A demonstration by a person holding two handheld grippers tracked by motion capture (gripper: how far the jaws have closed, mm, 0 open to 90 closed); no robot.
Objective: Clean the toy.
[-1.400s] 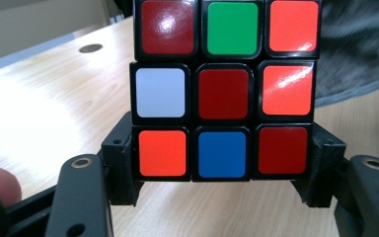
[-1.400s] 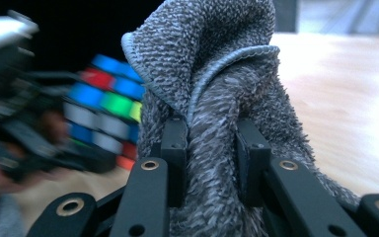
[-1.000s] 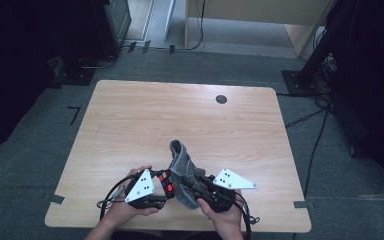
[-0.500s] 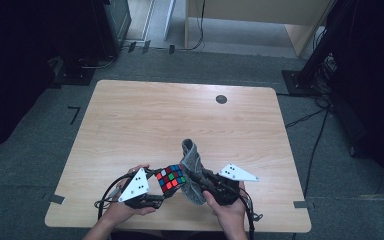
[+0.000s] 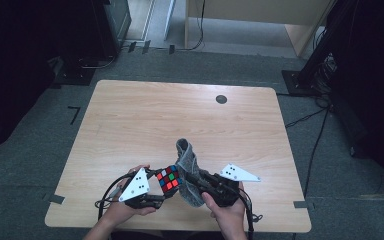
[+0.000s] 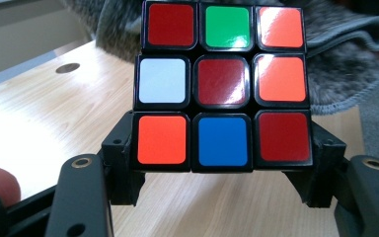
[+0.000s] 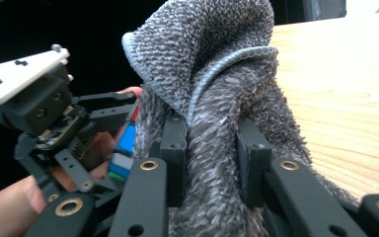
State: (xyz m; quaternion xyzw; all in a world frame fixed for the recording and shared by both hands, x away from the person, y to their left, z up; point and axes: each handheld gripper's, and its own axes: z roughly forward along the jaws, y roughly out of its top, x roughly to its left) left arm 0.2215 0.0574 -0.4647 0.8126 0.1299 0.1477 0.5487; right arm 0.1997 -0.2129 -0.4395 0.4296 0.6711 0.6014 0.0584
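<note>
A scrambled puzzle cube with red, orange, blue, green and white stickers is held just above the table's near edge. My left gripper is shut on the cube, its pads pressing the cube's lower corners. A fuzzy grey cloth stands bunched up against the cube's right side. My right gripper is shut on the cloth, whose folds rise between the jaws. In the right gripper view the left gripper and the cube's edge sit just left of the cloth.
The wooden table stretches away beyond the hands. A round dark cable hole lies near its far edge. Dark equipment and cables stand on the floor around the table.
The cube has turned so its coloured face points upward. The cloth has shifted slightly right and now presses against the cube's right side. Both hands stayed at the near edge.
</note>
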